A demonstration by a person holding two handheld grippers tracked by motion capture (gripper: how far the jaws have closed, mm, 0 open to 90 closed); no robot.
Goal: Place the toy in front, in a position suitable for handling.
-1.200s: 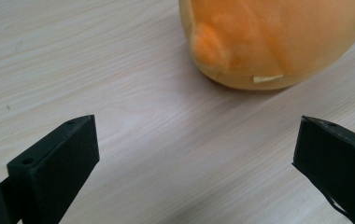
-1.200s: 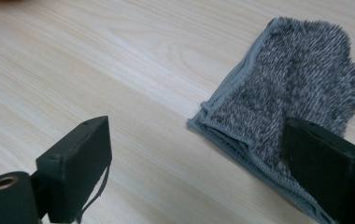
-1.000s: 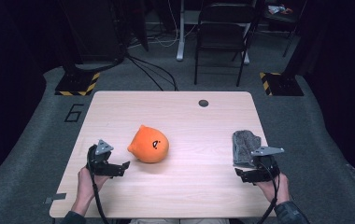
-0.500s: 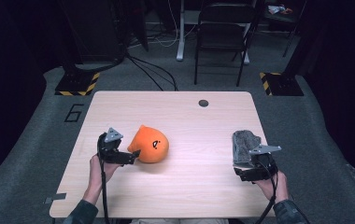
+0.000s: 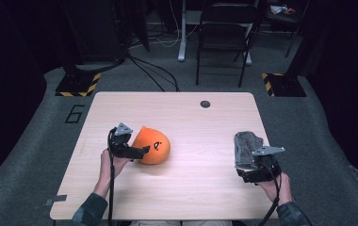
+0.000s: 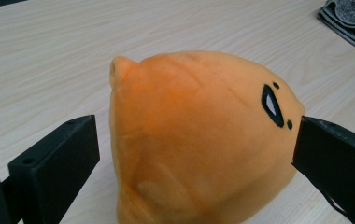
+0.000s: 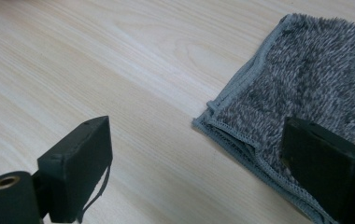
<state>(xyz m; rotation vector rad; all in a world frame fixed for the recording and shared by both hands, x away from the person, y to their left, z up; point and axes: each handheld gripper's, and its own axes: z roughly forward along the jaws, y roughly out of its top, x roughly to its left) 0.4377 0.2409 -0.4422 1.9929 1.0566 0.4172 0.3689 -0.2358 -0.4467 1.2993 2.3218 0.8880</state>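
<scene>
A person's left gripper point(image 5: 137, 151) is reaching against a round orange plush toy point(image 5: 152, 145) on a pale wooden table point(image 5: 186, 122), while the right gripper point(image 5: 255, 173) is resting beside a folded grey fuzzy cloth point(image 5: 246, 145).

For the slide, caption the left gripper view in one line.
Open left gripper straddling an orange plush toy on the wooden table, folded grey towel at far corner.

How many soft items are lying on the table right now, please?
2: an orange plush toy left of centre, between the left gripper's open jaws, and a folded grey towel near the right edge, by the right gripper.
</scene>
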